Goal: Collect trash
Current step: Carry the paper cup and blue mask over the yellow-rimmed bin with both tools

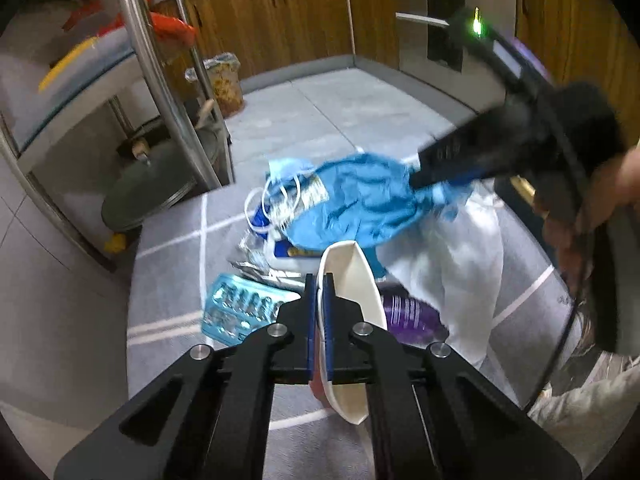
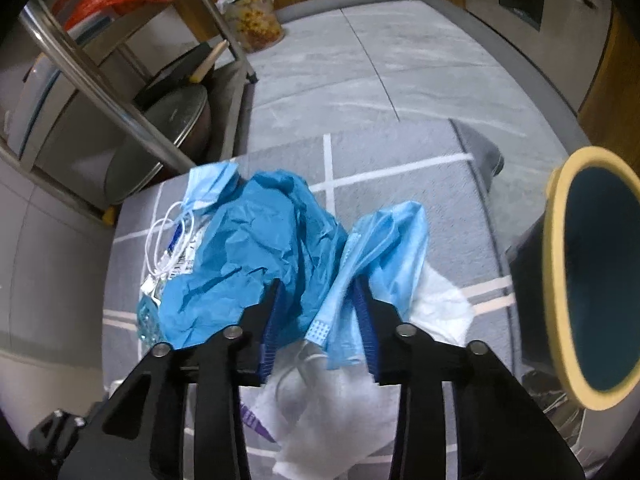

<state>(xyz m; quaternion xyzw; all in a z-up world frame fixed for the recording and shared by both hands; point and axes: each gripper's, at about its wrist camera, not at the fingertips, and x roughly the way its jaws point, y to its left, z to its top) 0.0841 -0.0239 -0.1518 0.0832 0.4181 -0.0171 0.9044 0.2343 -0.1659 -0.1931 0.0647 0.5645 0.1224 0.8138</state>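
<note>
Left hand-held gripper [image 1: 319,280] clamped on thin white cup [image 1: 352,276]; right [image 2: 316,300] around pleated mask [image 2: 384,248].

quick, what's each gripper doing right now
Left gripper: shut on the white cup.
Right gripper: partly closed around the light blue mask; whether the pads press it cannot be told.

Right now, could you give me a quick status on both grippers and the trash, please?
Left gripper shut on white paper tray. Right gripper around light blue mask, grip unclear. Bin right, nothing blocking.
</note>
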